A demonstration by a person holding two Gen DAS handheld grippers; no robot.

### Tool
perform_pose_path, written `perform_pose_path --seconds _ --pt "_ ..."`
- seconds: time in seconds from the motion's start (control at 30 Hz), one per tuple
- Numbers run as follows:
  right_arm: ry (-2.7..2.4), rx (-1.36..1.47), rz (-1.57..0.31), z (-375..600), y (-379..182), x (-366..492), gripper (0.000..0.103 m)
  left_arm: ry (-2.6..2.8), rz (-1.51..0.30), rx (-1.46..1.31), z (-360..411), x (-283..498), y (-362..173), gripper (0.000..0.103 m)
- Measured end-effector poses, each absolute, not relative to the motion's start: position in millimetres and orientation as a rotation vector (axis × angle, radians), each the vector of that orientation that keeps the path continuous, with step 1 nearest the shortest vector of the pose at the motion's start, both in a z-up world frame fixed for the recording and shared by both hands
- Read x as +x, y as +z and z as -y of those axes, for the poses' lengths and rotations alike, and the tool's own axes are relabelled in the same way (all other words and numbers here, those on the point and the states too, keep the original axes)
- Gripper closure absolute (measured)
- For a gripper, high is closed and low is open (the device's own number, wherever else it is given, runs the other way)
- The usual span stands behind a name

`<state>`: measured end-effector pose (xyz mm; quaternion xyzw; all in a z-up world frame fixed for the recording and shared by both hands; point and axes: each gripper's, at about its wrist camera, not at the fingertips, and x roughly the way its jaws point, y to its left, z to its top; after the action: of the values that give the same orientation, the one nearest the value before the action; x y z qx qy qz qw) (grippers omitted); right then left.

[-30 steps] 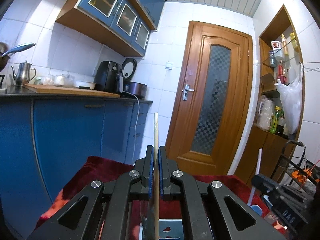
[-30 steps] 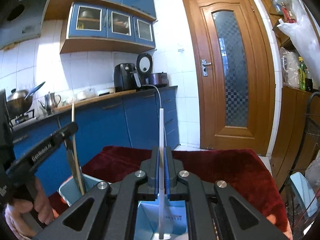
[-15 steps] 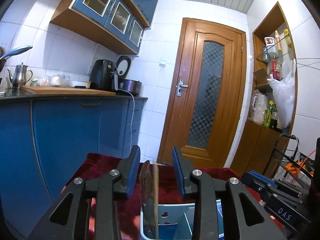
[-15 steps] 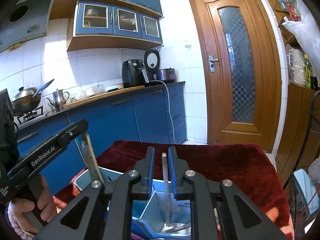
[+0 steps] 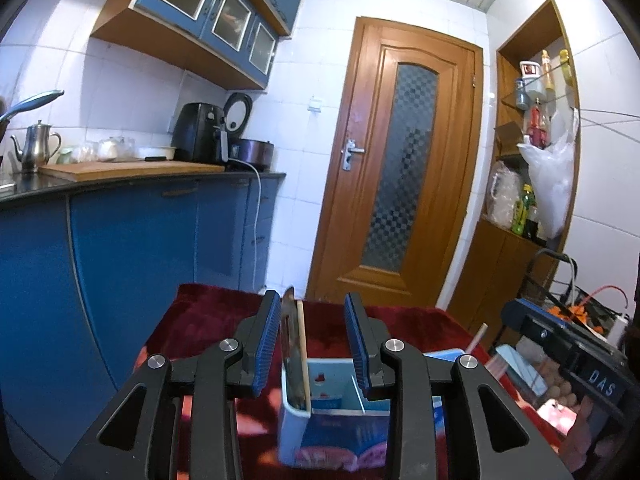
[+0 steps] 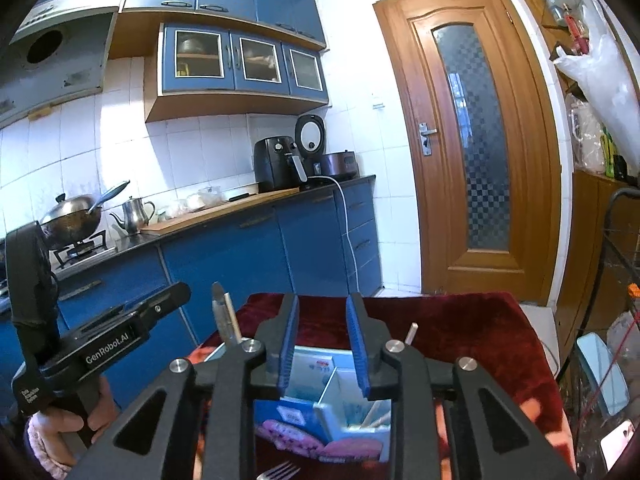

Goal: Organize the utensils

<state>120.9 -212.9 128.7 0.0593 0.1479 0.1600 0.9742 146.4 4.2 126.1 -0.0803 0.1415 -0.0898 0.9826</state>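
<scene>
red cloth (image 6: 460, 320) covers the table, with the divided blue holder (image 5: 340, 412) on it. my left gripper (image 5: 312, 344) and right gripper (image 6: 322, 344) both hang spread and empty above it. knife (image 5: 289, 344) and stick stand inside; this drop looks done. next i'd reach for the fork (image 6: 276, 472) lying beside.
</scene>
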Motion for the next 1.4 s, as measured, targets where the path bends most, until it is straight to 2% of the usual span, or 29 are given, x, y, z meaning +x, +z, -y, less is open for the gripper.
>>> perform_pose_path --seconds 0.53,1.4 --pt "0.311 0.121 -0.415 217 115 72 0.075 -0.214 -0.436 -0.089 -6 94 119 0.069" --pt "0.286 0.139 -0.715 223 41 60 0.074 -0.232 -0.803 -0.052 -2 93 41 0.069"
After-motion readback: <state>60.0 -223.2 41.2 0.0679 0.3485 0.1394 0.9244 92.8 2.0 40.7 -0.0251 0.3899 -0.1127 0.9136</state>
